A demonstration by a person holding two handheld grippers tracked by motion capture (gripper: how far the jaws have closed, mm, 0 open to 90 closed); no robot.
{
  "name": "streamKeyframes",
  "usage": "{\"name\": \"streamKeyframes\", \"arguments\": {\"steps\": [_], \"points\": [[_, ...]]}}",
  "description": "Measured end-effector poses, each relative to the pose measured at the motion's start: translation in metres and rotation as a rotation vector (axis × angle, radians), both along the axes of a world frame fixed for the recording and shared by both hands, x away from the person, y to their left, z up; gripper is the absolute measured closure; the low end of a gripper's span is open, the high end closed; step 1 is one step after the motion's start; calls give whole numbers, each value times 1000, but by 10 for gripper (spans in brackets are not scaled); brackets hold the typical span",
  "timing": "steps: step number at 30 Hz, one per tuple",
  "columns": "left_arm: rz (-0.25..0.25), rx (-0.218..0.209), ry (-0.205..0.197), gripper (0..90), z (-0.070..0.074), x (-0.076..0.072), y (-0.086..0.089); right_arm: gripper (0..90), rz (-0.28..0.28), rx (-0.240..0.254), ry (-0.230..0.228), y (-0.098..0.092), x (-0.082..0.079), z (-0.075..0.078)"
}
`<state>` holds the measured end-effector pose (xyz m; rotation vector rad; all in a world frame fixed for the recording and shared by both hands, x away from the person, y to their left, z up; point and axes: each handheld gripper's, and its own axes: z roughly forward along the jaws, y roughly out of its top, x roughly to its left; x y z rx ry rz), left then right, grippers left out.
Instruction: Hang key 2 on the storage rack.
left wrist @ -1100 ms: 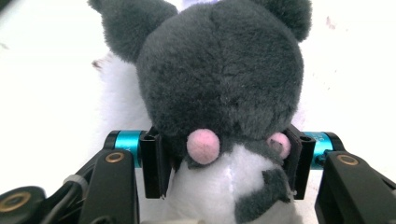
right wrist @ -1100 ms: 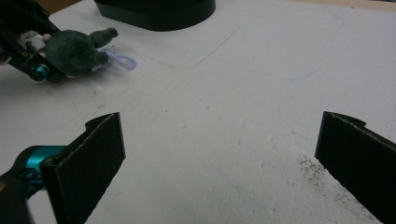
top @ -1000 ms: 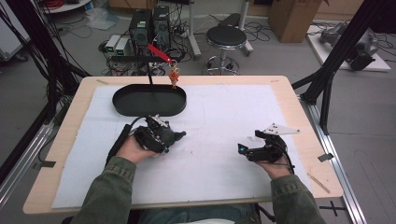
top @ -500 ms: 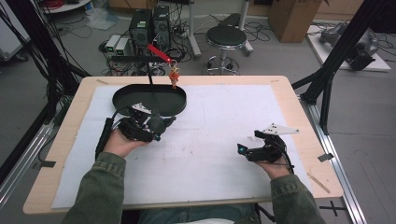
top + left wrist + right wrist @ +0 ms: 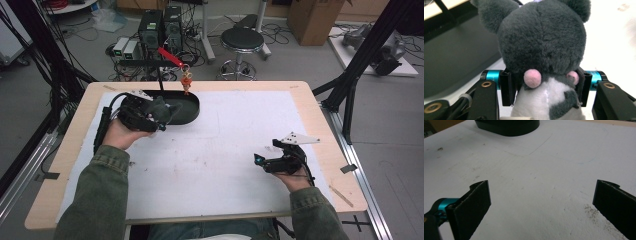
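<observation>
A grey plush toy (image 5: pixel 164 110) with pink cheeks and a white belly (image 5: pixel 544 42) is pinched at the neck between the jaws of my left gripper (image 5: pixel 159 118) (image 5: pixel 545 87). That gripper is lifted off the table, at the near left rim of a black oval tray (image 5: pixel 192 111) (image 5: pixel 454 57). My right gripper (image 5: pixel 259 161) (image 5: pixel 544 202) rests on the white sheet at the near right, its jaws wide apart with nothing between them. The tray's edge (image 5: pixel 509 126) lies far ahead of it.
A thin black post (image 5: pixel 160 82) rises from the tray, carrying a red hook and a small orange charm (image 5: pixel 186 81). A white sheet (image 5: pixel 225 145) covers the wooden table. On the floor beyond are a stool (image 5: pixel 242 40) and computer boxes. Black frame legs (image 5: pixel 350 95) stand at the right.
My left hand has risen and carried the plush toy away from me and to the left, up to the tray. The right hand has kept still.
</observation>
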<state>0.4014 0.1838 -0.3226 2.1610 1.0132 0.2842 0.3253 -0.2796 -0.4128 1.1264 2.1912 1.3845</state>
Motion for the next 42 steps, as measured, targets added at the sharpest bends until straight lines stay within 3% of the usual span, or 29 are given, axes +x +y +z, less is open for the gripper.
{"name": "streamKeyframes", "arguments": {"steps": [5, 13, 19, 29, 37, 42], "points": [[12, -11, 14, 480, 8, 11, 6, 6, 7, 1, -1, 0, -1, 0], [23, 13, 11, 480, 32, 25, 11, 5, 7, 9, -8, -1, -1, 1], [21, 37, 33, 480, 42, 37, 12, 5, 7, 19, -12, -2, -1, 2], [84, 58, 52, 480, 49, 52, 16, 6, -2, 25, -15, -4, -1, 2], [101, 45, 88, 480, 51, 67, 15, 6, -1, 25, -13, -4, -2, 2], [137, 36, 98, 479, 52, 78, 19, 6, 8, 21, -4, -4, -2, 1]]}}
